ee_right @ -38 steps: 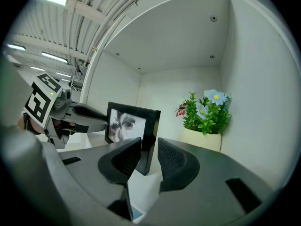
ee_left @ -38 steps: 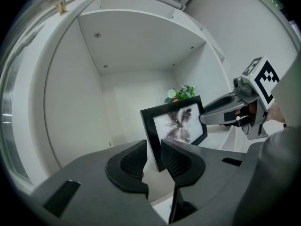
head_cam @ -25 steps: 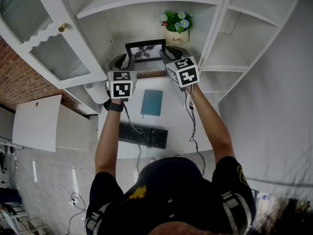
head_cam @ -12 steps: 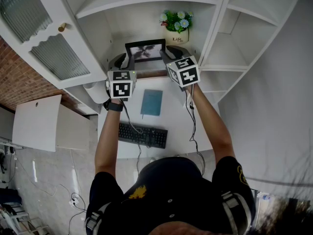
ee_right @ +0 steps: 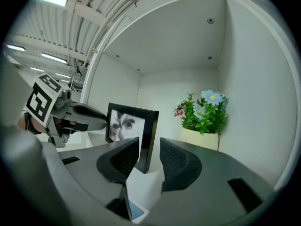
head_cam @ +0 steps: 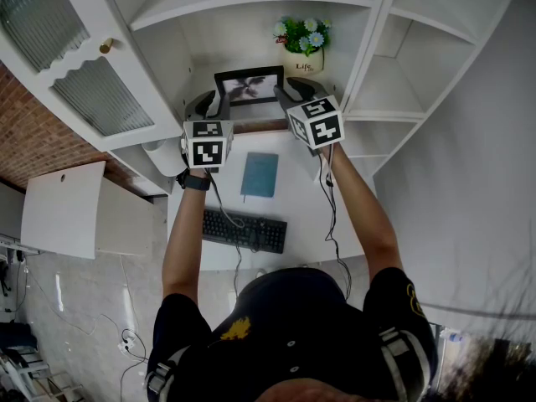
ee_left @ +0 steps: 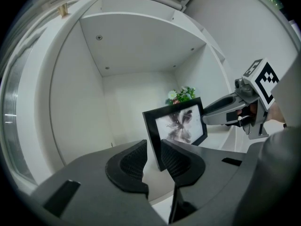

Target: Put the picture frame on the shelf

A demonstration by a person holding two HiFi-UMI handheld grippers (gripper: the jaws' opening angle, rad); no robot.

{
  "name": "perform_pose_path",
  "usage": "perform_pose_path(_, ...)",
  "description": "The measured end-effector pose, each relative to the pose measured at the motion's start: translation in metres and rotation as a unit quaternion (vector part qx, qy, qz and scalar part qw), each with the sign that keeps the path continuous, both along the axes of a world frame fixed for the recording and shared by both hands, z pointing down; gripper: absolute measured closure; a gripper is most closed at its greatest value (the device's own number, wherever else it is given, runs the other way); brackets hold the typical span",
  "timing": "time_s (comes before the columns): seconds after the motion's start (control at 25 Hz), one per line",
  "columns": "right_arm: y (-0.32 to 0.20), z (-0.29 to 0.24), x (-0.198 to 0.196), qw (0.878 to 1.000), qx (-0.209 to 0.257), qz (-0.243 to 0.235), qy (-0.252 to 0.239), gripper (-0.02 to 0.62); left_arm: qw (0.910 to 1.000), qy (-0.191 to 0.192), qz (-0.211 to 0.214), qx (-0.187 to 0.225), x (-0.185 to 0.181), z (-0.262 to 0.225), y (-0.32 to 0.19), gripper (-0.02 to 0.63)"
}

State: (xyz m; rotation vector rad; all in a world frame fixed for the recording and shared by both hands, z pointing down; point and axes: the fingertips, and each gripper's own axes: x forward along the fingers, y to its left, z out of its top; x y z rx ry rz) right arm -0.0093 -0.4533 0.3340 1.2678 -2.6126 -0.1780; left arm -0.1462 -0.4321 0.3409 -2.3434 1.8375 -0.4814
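A black picture frame (head_cam: 249, 85) with a grey print stands upright on the white shelf (head_cam: 251, 57), in front of a flower pot (head_cam: 303, 44). My left gripper (head_cam: 219, 103) is at the frame's left edge. In the left gripper view that edge (ee_left: 151, 135) sits between the pads, and the gripper (ee_left: 154, 157) is shut on it. My right gripper (head_cam: 283, 92) is at the frame's right edge. Its jaws are opening: in the right gripper view the edge (ee_right: 149, 126) stands in the gap of the gripper (ee_right: 149, 157) with no pad pressing it.
The pot of blue and white flowers (ee_right: 202, 114) stands close behind and to the right of the frame, against the shelf's side wall. Below the shelf, a teal notebook (head_cam: 260, 175) and a black keyboard (head_cam: 244, 231) lie on the desk. A glass cabinet door (head_cam: 75, 53) hangs open at the left.
The right gripper's marker cube has shifted a touch to the right. The frame and the left gripper have stayed where they were.
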Motion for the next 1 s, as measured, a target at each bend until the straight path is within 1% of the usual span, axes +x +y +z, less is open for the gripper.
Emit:
perform_pose_path(0.6,0.007,-0.001,0.002,1.0,0.002,0.004,0.0,0.471,1.0,0.002,0.0,0.003,0.0,-0.002,0.008,0.503)
perform_pose_path(1.0,0.023,0.0,0.008,1.0,0.009,0.013,-0.012,0.471,0.9998,0.009,0.0,0.019,0.002,-0.002,0.028,0.515)
